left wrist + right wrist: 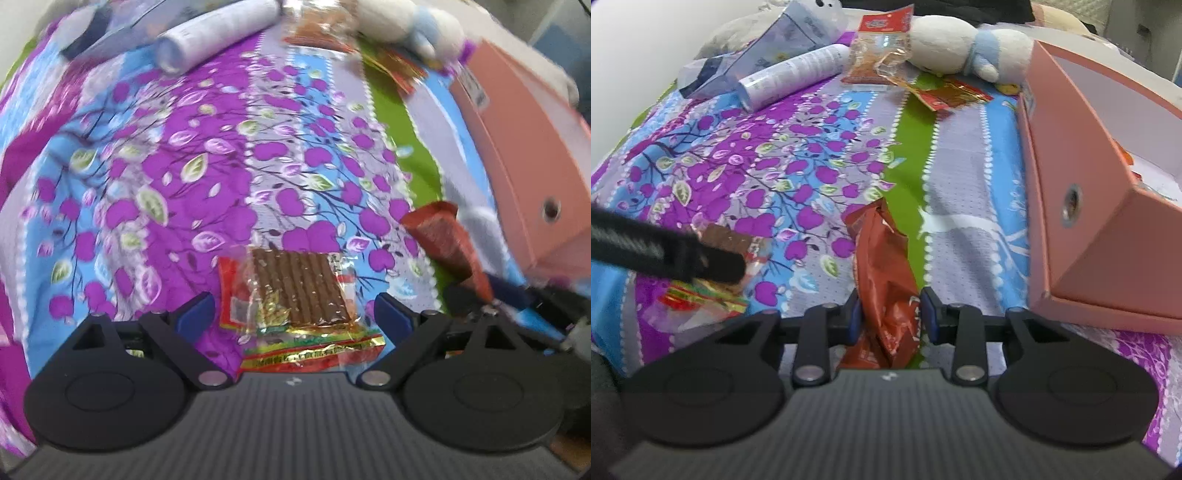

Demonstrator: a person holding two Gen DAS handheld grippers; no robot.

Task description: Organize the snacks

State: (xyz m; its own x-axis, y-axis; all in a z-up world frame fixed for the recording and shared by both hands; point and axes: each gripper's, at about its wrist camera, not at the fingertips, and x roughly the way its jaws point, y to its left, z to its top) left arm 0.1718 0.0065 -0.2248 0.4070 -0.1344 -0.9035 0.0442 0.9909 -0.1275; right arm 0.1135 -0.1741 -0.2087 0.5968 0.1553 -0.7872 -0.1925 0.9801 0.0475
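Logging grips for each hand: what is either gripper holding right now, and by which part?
The right gripper pinches the crinkled red-brown foil snack packet at its near end. The left gripper is open around the clear packet of brown biscuit sticks, holding nothing.

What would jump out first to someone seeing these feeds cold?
Probably the loud purple floral bedsheet under everything. Next, the right gripper with its jaws around a crumpled red-brown snack packet, beside the open pink box at right. The left gripper hangs open over a clear packet of brown snack sticks.
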